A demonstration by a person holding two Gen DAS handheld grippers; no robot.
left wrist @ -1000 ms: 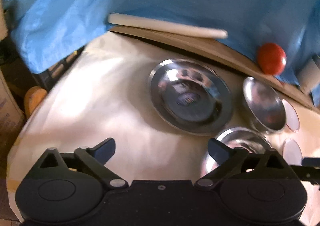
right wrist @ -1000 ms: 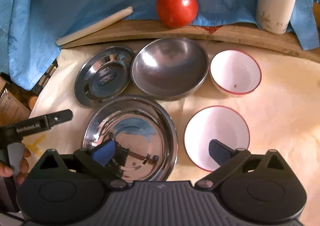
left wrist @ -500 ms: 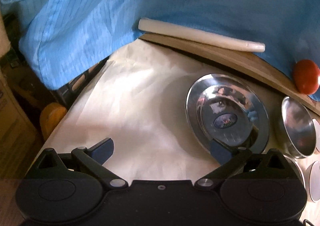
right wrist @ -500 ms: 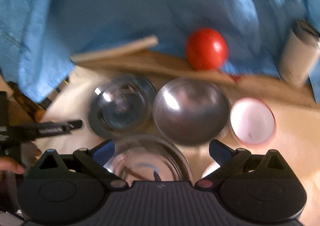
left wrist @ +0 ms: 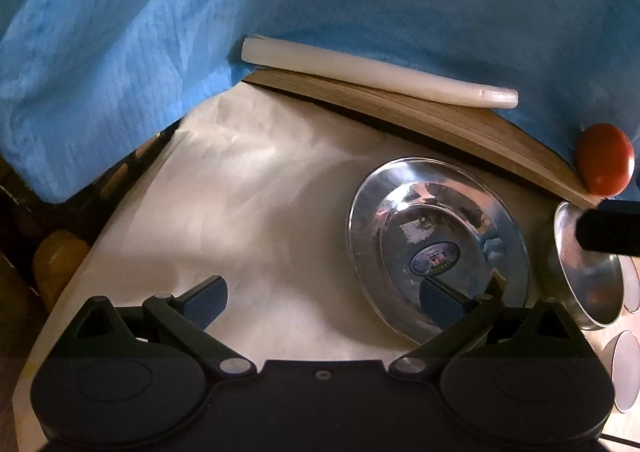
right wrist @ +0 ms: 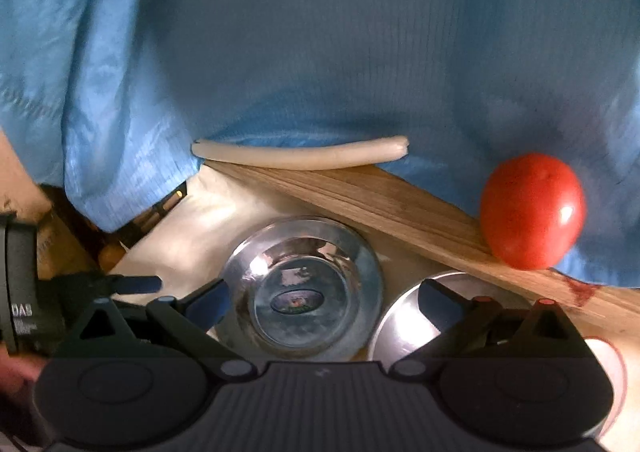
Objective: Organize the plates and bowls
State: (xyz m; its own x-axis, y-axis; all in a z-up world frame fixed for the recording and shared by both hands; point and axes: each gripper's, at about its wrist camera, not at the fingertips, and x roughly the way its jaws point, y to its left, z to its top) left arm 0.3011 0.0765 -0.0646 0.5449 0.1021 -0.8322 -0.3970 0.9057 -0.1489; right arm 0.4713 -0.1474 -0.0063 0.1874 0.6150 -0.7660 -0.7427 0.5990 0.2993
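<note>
Nearest the left wrist camera, the left gripper [left wrist: 322, 298] hangs with its jaws spread and nothing between them, its right finger over the near rim of the stickered steel plate [left wrist: 438, 248], which lies flat on the paper-covered surface [left wrist: 224, 204]. The right gripper [right wrist: 322, 302] also has its jaws spread and empty, low over the same plate [right wrist: 302, 288], with a plain steel bowl [right wrist: 404, 320] touching or nearly touching the plate's right edge. Just right of that bowl a red-rimmed white bowl [right wrist: 610, 364] peeps out.

The step in hand looks like taking up the plate. Since it lies flat, a good grip needs one finger slid under the raised rim and the other on top, closing on the side away from the steel bowl.

Beyond the plate runs a wooden board [right wrist: 384, 208] carrying a pale rolling stick [right wrist: 300, 152] and, to the plate's right, a tomato [right wrist: 532, 210]; blue cloth [right wrist: 320, 52] hangs behind.
</note>
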